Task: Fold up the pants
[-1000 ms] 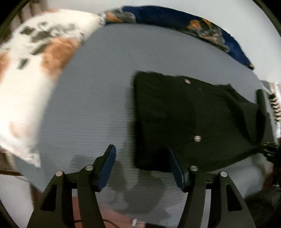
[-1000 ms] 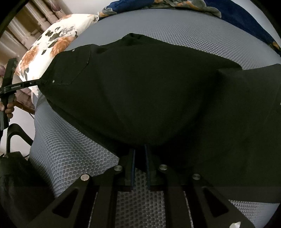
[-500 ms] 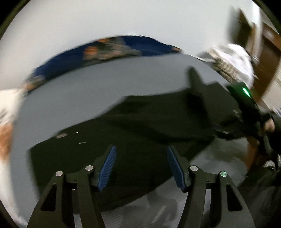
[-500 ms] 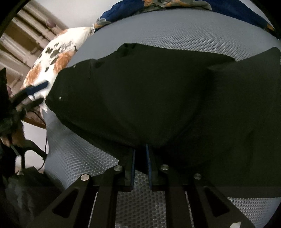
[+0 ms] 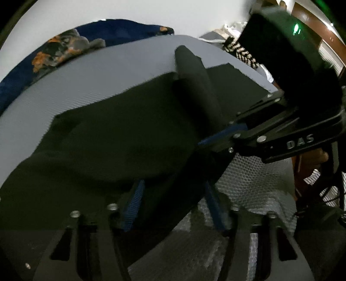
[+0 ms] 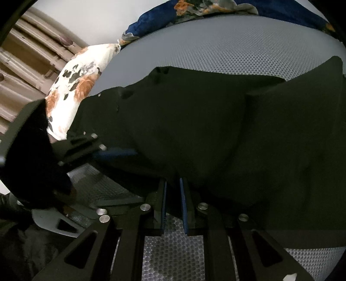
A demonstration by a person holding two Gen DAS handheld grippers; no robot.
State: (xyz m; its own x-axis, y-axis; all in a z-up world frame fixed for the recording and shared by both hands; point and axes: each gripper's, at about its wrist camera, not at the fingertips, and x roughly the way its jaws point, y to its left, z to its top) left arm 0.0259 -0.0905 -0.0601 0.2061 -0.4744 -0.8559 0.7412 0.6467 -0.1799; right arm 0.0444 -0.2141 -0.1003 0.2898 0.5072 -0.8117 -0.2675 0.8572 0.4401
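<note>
Black pants (image 5: 112, 140) lie spread on a grey mesh bed (image 5: 108, 71), one part folded up into a ridge. My left gripper (image 5: 174, 205) sits at the near edge of the pants. Its jaws are closing, with a flap of the black cloth between the blue pads, which still stand apart. My right gripper (image 6: 173, 201) is shut on the near edge of the pants (image 6: 194, 121), the fabric bunching up from its pads. In the left wrist view the right gripper (image 5: 218, 138) pinches the cloth just to the right. The left gripper (image 6: 116, 153) shows at the left in the right wrist view.
A white floral pillow (image 6: 73, 90) lies at the bed's left end. A dark blue patterned blanket (image 6: 194, 13) runs along the far edge, against a white wall. Bare grey mesh (image 6: 173, 248) shows at the near edge under the grippers. A hand holds the right gripper's handle (image 5: 320, 155).
My left gripper has swept from the waistband end along the near edge to just beside the right gripper, and its jaws have narrowed around the cloth. The right gripper has kept its grip.
</note>
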